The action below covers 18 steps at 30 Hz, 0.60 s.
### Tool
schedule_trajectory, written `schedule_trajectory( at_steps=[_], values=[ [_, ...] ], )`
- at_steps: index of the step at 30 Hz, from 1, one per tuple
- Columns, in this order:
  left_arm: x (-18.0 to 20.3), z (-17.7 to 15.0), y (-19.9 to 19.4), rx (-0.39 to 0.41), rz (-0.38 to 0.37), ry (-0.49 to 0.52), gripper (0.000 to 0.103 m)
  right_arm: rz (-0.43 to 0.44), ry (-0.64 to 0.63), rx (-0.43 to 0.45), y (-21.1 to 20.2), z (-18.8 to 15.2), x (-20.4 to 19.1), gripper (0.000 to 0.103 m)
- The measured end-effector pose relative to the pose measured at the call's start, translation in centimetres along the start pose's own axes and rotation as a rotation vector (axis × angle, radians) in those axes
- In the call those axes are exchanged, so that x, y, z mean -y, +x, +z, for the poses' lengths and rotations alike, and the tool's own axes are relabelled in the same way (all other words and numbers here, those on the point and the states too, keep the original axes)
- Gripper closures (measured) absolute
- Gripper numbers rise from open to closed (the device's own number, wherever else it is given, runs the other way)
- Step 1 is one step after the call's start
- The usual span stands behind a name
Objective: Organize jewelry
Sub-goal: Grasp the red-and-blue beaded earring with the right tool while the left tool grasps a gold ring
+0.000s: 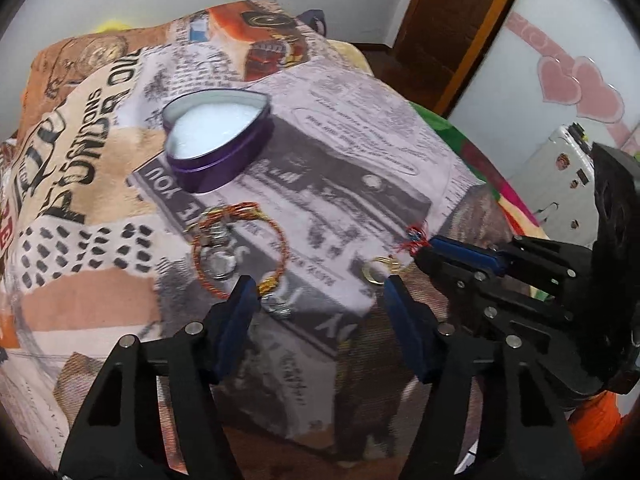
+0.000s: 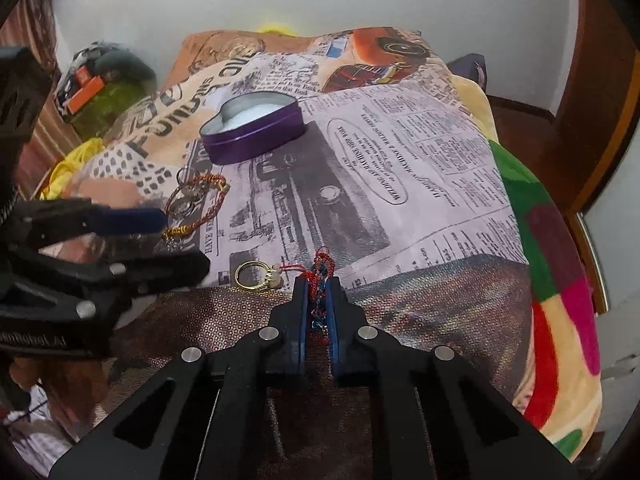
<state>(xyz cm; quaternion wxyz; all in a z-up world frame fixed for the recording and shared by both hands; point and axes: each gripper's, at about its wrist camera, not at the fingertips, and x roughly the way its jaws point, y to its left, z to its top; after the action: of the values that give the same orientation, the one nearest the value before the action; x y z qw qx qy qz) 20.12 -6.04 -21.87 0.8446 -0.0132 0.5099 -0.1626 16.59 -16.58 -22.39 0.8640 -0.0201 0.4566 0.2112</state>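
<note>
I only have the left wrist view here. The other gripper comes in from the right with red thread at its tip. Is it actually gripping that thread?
Observer: Yes. In the right wrist view, the right gripper has its fingers shut on the red and blue thread bracelet, which runs down between the pads.
Reviewer: Is the gold ring caught in there too?
Observer: No. The gold ring lies on the newspaper-print blanket, just left of those fingers and outside them.
Reviewer: Anything on that ring? Mine is blurred.
Observer: It carries a pale round bead on the side nearest the fingers.
</note>
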Motion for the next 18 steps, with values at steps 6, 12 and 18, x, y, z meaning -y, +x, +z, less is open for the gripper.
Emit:
schedule_trajectory(
  at_steps=[6, 12, 18],
  values=[
    [2.0, 0.3, 1.0, -0.015, -0.010, 0.061, 0.046, -0.013, 0.044, 0.034, -1.3, 0.5, 1.1, 0.096],
    [2.4, 0.9, 2.3, -0.030, -0.021, 0.048, 0.055, -0.025, 0.064, 0.061, -2.4, 0.9, 1.6, 0.096],
    [2.7, 0.9, 2.6, -0.022, -0.010, 0.062, 0.078, -0.023, 0.070, 0.070, -2.8, 1.1, 1.7, 0.096]
  ],
)
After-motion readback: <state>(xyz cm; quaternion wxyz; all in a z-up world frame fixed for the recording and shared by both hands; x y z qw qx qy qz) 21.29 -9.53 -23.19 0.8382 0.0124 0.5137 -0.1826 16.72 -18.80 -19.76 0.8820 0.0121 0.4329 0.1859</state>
